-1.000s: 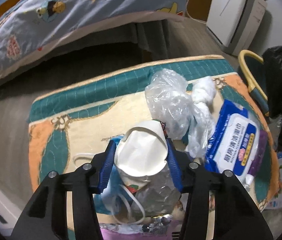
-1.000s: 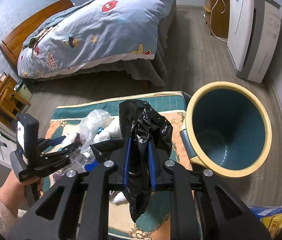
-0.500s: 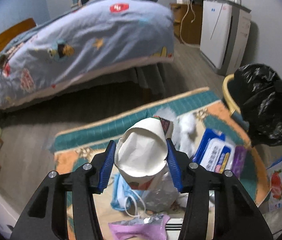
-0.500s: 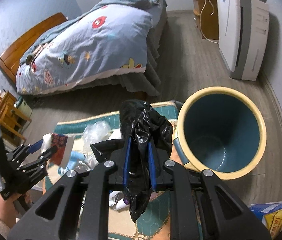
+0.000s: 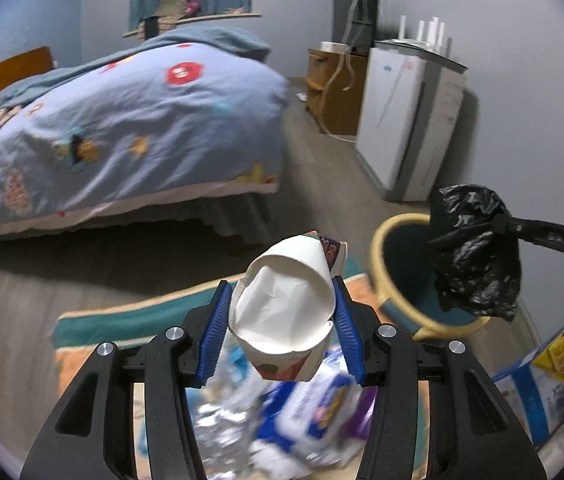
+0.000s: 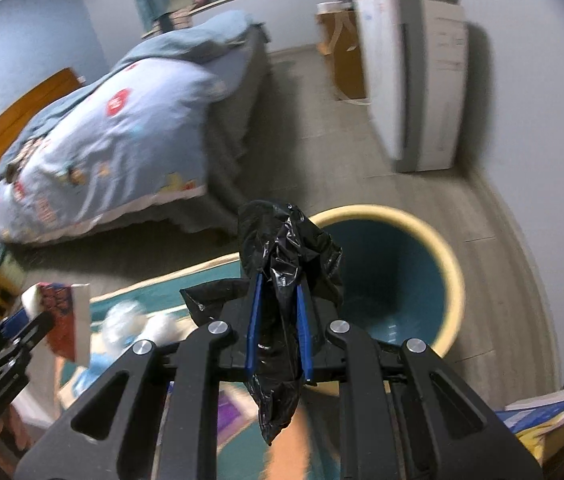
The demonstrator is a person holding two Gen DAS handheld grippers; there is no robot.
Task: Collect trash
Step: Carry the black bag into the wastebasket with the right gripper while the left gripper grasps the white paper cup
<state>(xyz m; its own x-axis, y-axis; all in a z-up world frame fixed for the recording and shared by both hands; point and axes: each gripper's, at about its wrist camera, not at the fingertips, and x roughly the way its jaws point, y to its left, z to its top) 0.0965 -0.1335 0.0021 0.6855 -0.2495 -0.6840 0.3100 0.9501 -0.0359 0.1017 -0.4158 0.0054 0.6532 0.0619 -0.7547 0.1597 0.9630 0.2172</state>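
My left gripper (image 5: 280, 322) is shut on a crushed white paper cup (image 5: 282, 308) with a printed red pattern, held up above the mat; the cup also shows in the right wrist view (image 6: 64, 320). My right gripper (image 6: 278, 320) is shut on a crumpled black plastic bag (image 6: 285, 264), held near the rim of the round blue bin with a yellow rim (image 6: 451, 276). In the left wrist view the bag (image 5: 477, 256) hangs over the bin (image 5: 391, 284) at the right.
More trash lies on the teal and orange mat (image 5: 122, 316): a blue wet-wipes pack (image 5: 313, 404), foil wrappers (image 5: 222, 432), clear plastic (image 6: 122, 320). A bed (image 5: 122, 128) stands behind. A white appliance (image 5: 409, 120) is at the right wall. A blue box (image 5: 537, 384) lies right.
My left gripper has lifted the paper cup up off the pile of trash. My right gripper has moved with the black bag toward the bin.
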